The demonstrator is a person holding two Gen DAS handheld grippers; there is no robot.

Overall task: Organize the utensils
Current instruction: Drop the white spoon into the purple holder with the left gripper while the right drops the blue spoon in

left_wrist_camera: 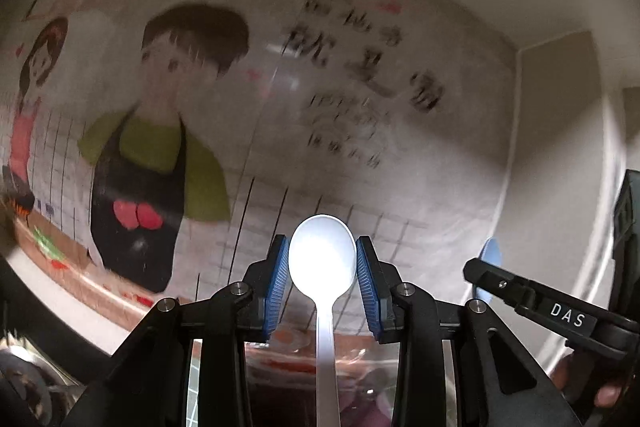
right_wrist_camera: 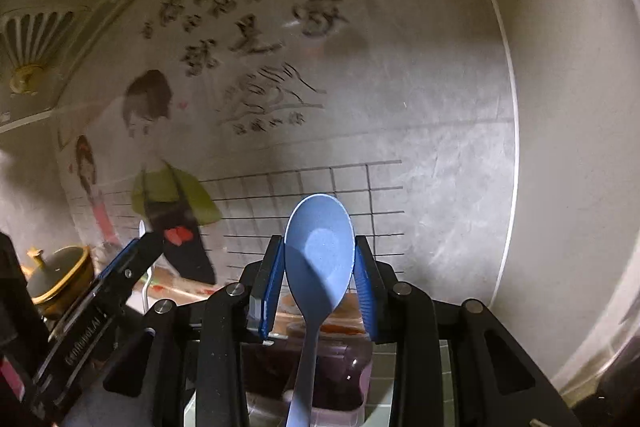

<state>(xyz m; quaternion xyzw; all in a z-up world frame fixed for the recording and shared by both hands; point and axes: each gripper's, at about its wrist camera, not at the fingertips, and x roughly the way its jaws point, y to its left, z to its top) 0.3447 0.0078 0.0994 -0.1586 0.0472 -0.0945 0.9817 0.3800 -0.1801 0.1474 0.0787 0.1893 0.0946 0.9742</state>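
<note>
— Between our left gripper's (left_wrist_camera: 322, 267) blue fingers (left_wrist_camera: 276, 283) we see the white spoon (left_wrist_camera: 323, 259), bowl up, handle running down toward the lens. Are the fingers pinching it?

— We see them drawn close on either side of the bowl, seemingly touching its edges, so we read it as held. Our right gripper (right_wrist_camera: 319, 267) does likewise with the blue spoon (right_wrist_camera: 319, 251): its fingers (right_wrist_camera: 269, 283) close in on both sides of the bowl, handle pointing down.

— What does one view give us that the other lacks?

— From the left wrist we catch the right gripper (left_wrist_camera: 496, 277) at the far right, with only a sliver of the blue spoon (left_wrist_camera: 491, 254) behind it. From the right wrist we find the left gripper (right_wrist_camera: 136, 259) at the left edge, plus a dark pot with a gold rim (right_wrist_camera: 60, 275) and a ribbed wall lamp (right_wrist_camera: 32, 39) that the left view misses.

— And shared ground?

— Both show the cartoon wall poster (left_wrist_camera: 168, 131) of two figures with blurred writing, and a purplish clear container (right_wrist_camera: 304, 371) below the fingers. We cannot make out a tabletop.
</note>
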